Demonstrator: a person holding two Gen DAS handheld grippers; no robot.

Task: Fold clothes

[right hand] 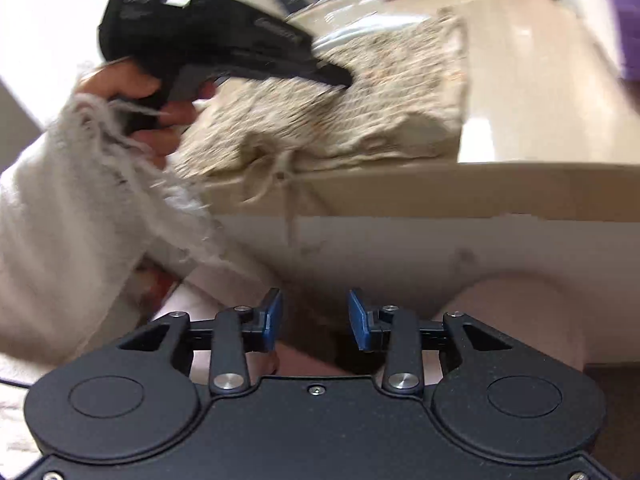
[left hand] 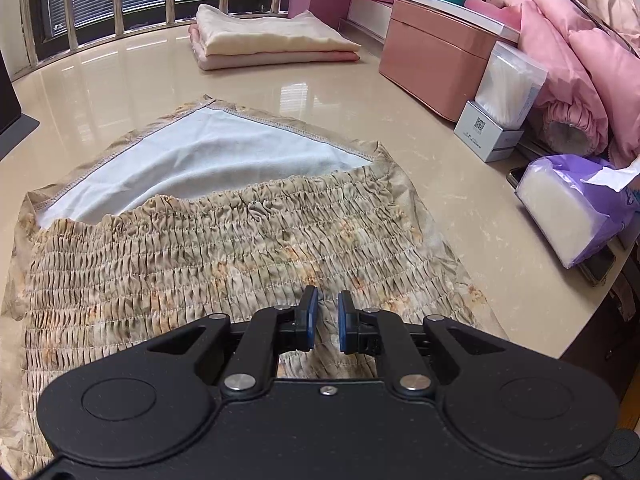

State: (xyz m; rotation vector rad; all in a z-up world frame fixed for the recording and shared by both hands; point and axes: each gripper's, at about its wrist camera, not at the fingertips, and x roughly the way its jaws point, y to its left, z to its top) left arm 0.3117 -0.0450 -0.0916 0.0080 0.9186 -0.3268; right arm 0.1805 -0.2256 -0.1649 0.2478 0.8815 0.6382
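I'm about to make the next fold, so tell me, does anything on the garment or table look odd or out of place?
One thing: a drawstring from the smocked floral garment dangles over the table's front edge, loose rather than tucked in. The garment's far flap lies folded back, showing pale lining. Nothing looks spilled or damaged.

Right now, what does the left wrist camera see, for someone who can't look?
The left tongs, slightly open and holding nothing, hover over a beige smocked floral garment spread on a glossy table. Folded cream and pink cloths are stacked farther back.
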